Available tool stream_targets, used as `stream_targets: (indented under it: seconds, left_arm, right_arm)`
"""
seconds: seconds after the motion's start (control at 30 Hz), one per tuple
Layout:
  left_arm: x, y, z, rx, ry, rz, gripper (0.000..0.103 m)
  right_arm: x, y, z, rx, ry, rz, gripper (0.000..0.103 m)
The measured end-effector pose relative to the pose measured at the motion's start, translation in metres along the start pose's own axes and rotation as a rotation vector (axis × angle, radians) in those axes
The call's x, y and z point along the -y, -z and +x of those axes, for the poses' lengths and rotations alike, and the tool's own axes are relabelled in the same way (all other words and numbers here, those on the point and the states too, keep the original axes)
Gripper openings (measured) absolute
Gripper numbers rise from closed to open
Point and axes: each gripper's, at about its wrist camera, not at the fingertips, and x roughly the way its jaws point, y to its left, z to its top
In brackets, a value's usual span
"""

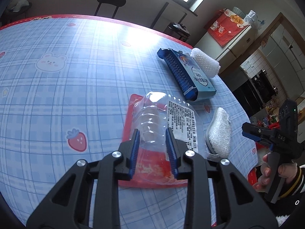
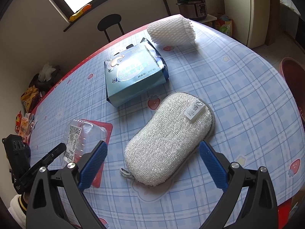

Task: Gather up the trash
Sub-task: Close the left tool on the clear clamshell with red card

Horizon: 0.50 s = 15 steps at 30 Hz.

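Left claw (image 1: 153,148) pinches clear clamshell (image 1: 162,126) (crumbs inside).

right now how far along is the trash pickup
Nothing looks collected yet, and no bin is in view. In hand: the left gripper has its jaws around the clear blister pack. Left: the blue box and white foam net lie on the table. The right gripper hovers open over the sponge.
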Motion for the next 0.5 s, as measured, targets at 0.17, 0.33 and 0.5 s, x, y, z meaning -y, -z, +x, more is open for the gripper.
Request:
stream_targets:
  seconds: [0.17,0.33,0.5]
  left_arm:
    - [0.001,0.001,-0.01,0.017,-0.004,-0.001,0.025]
    - [0.0,-0.002,-0.027,0.043,-0.006,-0.003,0.024]
    - [0.0,0.002,-0.038,0.049,-0.016,0.001,0.024]
  right_arm:
    - [-0.001,0.001,-0.005,0.007,-0.013,-0.003,0.096]
    - [-0.001,0.003,-0.006,0.003,-0.02,0.004,0.096]
    - [-0.005,0.006,-0.007,-0.004,-0.042,-0.006,0.096]
